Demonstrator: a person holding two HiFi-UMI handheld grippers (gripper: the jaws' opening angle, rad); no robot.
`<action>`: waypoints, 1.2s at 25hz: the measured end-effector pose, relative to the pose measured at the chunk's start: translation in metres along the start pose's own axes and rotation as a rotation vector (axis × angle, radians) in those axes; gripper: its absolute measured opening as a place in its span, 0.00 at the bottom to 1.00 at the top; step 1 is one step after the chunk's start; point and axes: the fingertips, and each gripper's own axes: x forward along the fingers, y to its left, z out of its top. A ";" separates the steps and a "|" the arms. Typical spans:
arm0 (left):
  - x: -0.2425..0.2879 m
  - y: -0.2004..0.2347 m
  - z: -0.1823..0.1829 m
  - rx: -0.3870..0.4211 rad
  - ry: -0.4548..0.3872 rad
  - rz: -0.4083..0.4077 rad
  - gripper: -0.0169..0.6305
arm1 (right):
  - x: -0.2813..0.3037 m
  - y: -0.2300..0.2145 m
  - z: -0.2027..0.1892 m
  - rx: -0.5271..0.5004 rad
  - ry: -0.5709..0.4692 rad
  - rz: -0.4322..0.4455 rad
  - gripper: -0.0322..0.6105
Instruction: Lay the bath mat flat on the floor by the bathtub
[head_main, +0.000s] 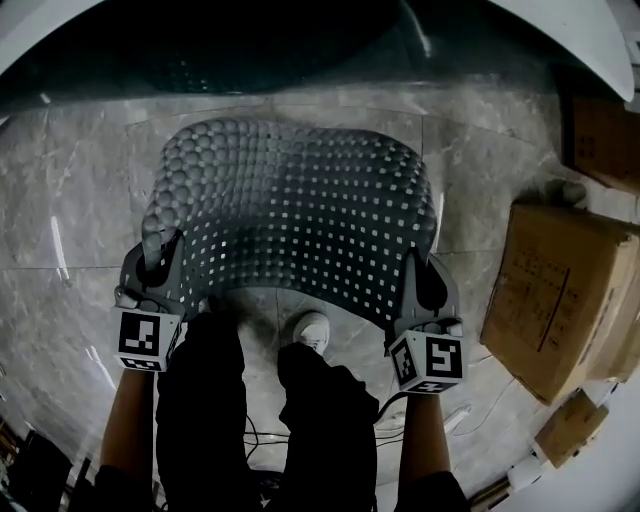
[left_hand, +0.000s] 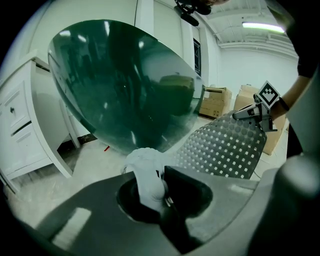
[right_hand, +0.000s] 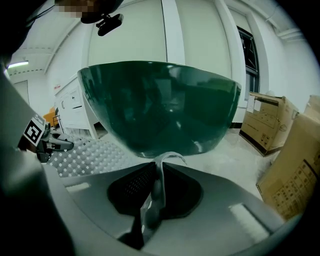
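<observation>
A grey bath mat (head_main: 290, 215) with rows of round bumps and small square holes hangs spread out above the marble floor (head_main: 70, 210), bowed upward in the middle. My left gripper (head_main: 158, 262) is shut on the mat's near left corner (left_hand: 146, 172). At the mat's near right corner (right_hand: 159, 170) my right gripper (head_main: 418, 290) is shut on the thin edge. The dark green bathtub (head_main: 230, 50) lies just beyond the mat's far edge and fills both gripper views (left_hand: 120, 85) (right_hand: 160, 107).
Cardboard boxes (head_main: 565, 300) stand on the floor to the right, with more along the wall (right_hand: 265, 127). A white cabinet (left_hand: 22, 120) stands left of the tub. The person's legs and a white shoe (head_main: 310, 330) are below the mat, with cables by the feet.
</observation>
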 end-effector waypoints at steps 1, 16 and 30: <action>0.003 0.002 -0.006 0.014 -0.010 0.005 0.07 | 0.004 0.000 -0.004 -0.001 -0.007 0.000 0.13; 0.044 0.012 -0.067 0.031 -0.096 0.014 0.07 | 0.046 -0.011 -0.057 -0.050 -0.074 0.019 0.13; 0.082 0.027 -0.118 -0.016 -0.113 0.026 0.07 | 0.079 -0.038 -0.112 -0.047 -0.047 -0.008 0.13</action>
